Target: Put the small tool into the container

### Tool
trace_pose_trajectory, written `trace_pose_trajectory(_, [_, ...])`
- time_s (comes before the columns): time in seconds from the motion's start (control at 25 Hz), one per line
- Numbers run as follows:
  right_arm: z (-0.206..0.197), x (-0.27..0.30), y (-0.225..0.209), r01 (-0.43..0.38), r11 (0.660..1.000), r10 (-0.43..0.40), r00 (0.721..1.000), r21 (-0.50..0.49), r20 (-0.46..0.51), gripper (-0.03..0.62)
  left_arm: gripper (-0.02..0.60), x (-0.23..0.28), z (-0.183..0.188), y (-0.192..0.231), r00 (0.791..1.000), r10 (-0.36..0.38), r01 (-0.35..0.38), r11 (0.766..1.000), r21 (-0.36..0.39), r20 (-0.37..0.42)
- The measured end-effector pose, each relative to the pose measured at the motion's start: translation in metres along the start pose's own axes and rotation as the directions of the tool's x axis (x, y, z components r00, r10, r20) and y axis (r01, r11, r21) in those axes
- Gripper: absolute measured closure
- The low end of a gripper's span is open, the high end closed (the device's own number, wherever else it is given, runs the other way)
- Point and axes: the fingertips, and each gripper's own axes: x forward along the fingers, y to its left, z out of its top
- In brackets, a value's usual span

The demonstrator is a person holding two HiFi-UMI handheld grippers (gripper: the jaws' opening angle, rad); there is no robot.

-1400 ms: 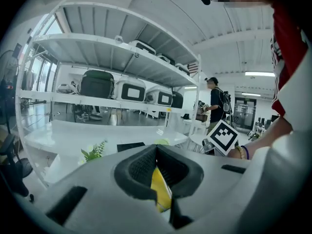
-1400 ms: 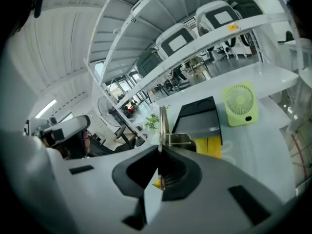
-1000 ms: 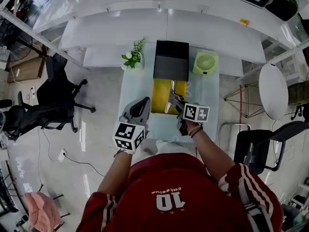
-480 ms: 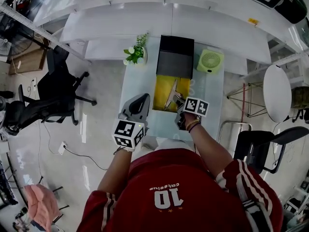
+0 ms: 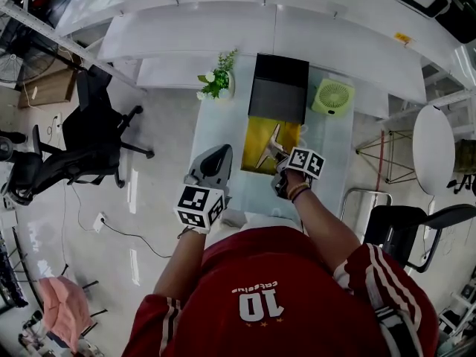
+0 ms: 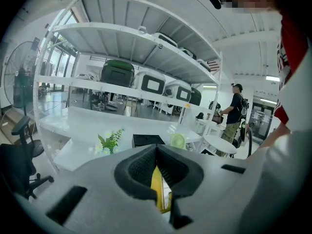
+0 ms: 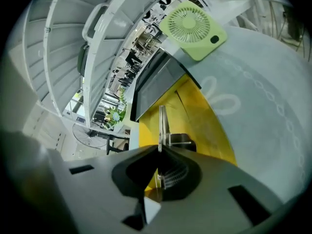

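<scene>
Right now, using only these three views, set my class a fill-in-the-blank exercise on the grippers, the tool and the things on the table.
1. The right gripper is shut on a small metal tool, while the left gripper is shut and holds ____.
2. The tool is held over the open container, whose inside is coloured ____.
3. The fan standing beside the container is coloured ____.

Missing words: nothing; yellow; green.

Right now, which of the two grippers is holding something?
The right gripper: its jaws are shut on a thin metal tool over the yellow container. The left gripper's jaws are together with nothing between them.
</scene>
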Motion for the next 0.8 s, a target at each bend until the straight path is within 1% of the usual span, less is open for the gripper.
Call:
trace_pose_trajectory(0.32, [-0.002, 0.011, -0.011, 0.038, 0.997, -0.037, 0.999, 0.073, -0.013, 0.586, 0.581, 0.001, 0.002, 0.006, 1.000, 0.011, -0.011, 1.000, -0.002, -0.001])
trace_pose_trajectory(0.56, [-0.002, 0.014, -0.014, 0.078, 0.995, -0.075, 0.996, 0.058, -0.039, 0.586, 0.581, 0.000, 0.003, 0.009, 1.000, 0.018, -0.018, 1.000, -0.001, -0.001])
trace_pose_trajectory(0.64, [-0.001, 0.014, -0.014, 0.075, 0.995, -0.073, 0.997, 0.060, -0.037, 0.584, 0.581, 0.001, 0.003, 0.009, 1.000, 0.017, -0.017, 1.000, -0.002, -0.002])
trace_pose_trajectory(0.8, [0.000, 0.015, -0.014, 0.066, 0.996, -0.064, 0.997, 0.062, -0.036, 0.558, 0.581, 0.001, 0.002, 0.008, 1.000, 0.013, -0.013, 1.000, 0.001, -0.006])
